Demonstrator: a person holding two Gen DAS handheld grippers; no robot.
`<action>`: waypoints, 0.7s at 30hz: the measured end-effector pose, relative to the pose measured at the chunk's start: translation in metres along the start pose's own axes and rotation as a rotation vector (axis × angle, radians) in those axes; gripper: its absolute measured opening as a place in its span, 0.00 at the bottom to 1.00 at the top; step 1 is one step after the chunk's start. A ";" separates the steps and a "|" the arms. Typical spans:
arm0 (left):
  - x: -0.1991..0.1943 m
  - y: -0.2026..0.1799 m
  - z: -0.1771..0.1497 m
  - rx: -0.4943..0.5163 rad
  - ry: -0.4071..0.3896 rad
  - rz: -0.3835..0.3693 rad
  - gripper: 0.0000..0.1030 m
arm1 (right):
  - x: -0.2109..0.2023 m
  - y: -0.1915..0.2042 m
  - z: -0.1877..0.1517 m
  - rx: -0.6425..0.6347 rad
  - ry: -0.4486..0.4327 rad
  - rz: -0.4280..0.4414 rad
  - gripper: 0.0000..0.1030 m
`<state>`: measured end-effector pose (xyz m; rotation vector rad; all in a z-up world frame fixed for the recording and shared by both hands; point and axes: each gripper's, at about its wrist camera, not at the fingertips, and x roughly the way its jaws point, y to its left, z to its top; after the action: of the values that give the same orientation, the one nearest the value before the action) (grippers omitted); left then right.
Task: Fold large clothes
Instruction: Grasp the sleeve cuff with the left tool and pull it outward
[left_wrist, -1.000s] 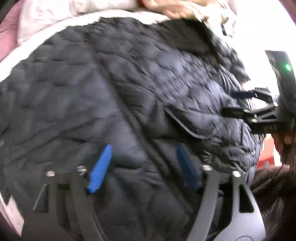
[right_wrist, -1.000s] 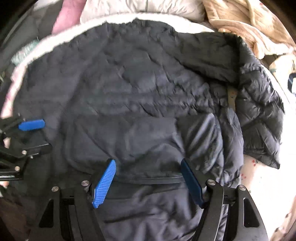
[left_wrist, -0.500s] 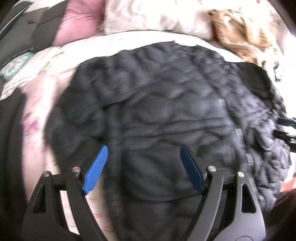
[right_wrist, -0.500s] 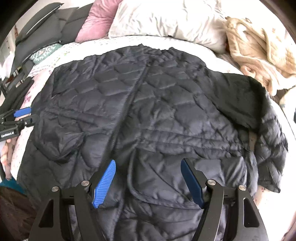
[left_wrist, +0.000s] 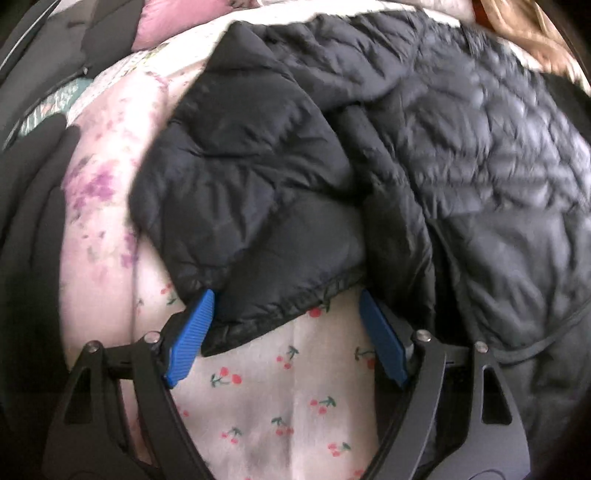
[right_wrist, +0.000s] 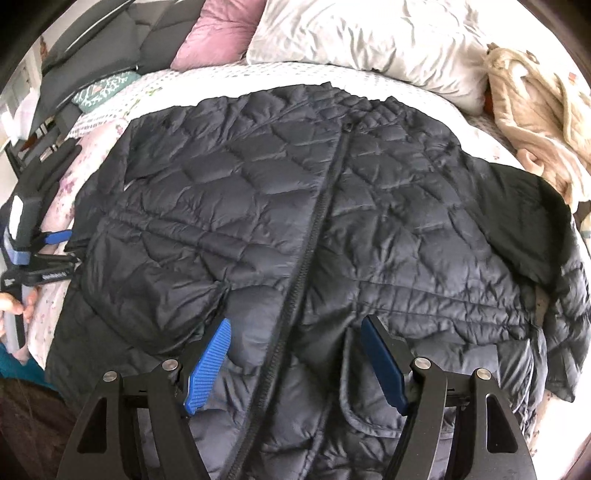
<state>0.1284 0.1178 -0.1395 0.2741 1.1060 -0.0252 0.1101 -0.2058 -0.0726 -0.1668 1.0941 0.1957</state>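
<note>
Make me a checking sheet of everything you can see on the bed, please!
Surface: bed sheet, pale with small cherry and flower prints.
Job's things: black quilted jacket lying front up, zipped, spread across the bed; cuff of one sleeve lies between the left tool's pads.
Clutter: white pillow, pink pillow, beige blanket bunched at the far right.
Grippers: left tool open, astride the sleeve cuff, not pressing it; right tool open over the jacket's lower front.
Cables: nothing seen.
Surroundings: dark grey cushions at the far left corner.
</note>
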 end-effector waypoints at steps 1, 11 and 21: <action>0.000 -0.002 0.001 0.009 -0.017 0.007 0.78 | 0.001 0.002 0.000 -0.003 0.002 -0.001 0.72; 0.003 -0.007 0.016 -0.053 -0.061 -0.028 0.47 | 0.008 0.014 0.002 -0.020 0.018 -0.003 0.72; -0.032 0.009 0.030 -0.183 -0.126 -0.075 0.06 | 0.002 0.009 -0.001 -0.007 0.001 -0.010 0.72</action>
<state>0.1421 0.1157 -0.0968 0.0655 0.9852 -0.0078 0.1082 -0.1974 -0.0745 -0.1792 1.0937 0.1906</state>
